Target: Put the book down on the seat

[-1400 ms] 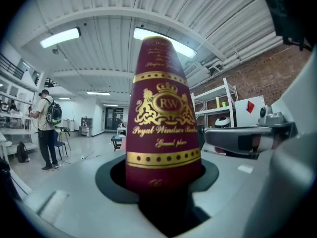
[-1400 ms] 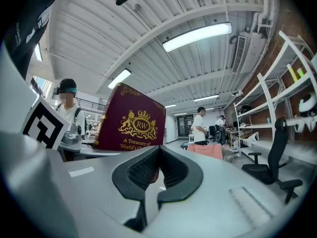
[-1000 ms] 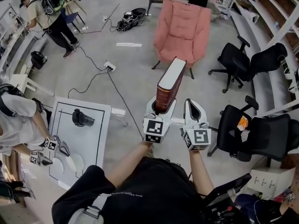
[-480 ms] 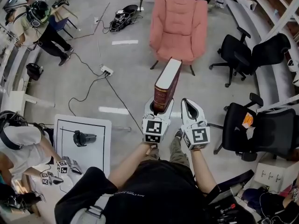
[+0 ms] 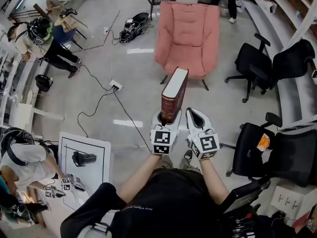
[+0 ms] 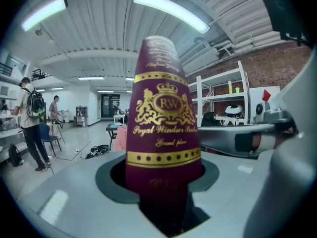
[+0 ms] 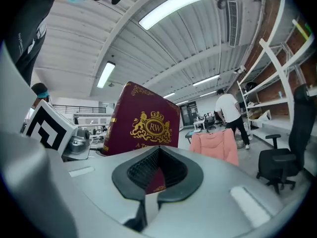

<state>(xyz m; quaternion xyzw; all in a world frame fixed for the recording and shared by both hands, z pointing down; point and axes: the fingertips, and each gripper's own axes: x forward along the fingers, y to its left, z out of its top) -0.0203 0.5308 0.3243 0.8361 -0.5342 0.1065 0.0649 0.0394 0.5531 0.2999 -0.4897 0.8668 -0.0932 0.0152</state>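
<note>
Progress check: the thick maroon hardback book [image 5: 174, 94] with gold lettering is not on the seat yet. It stands upright in the air, bottom end clamped between the jaws of the left gripper [image 5: 167, 118]. The left gripper view shows the spine [image 6: 163, 133] sitting right down in the notch with the pads against it. The right gripper [image 5: 197, 114] is just beside it, jaws squeezed together on nothing; in its own view the book's cover [image 7: 143, 125] is off to the side, not between them.

The target, a pink upholstered armchair [image 5: 188, 33], is straight ahead with its seat cushion [image 5: 184, 63] bare. There's a strip of grey floor between the person's feet and the chair legs, so I'd say this is the carry stage. What's left: close the gap, lower the book onto the cushion, let go.

Compared with the earlier frames, the grip looks identical, book standing the same way and right jaws shut as before. The armchair fills more of the head view and sits lower in it. The white table [image 5: 101, 170] at lower left has slid down toward the frame's edge. So the person has been walking toward the chair. The black office chairs [image 5: 252, 66] on the right have also drifted lower.
</note>
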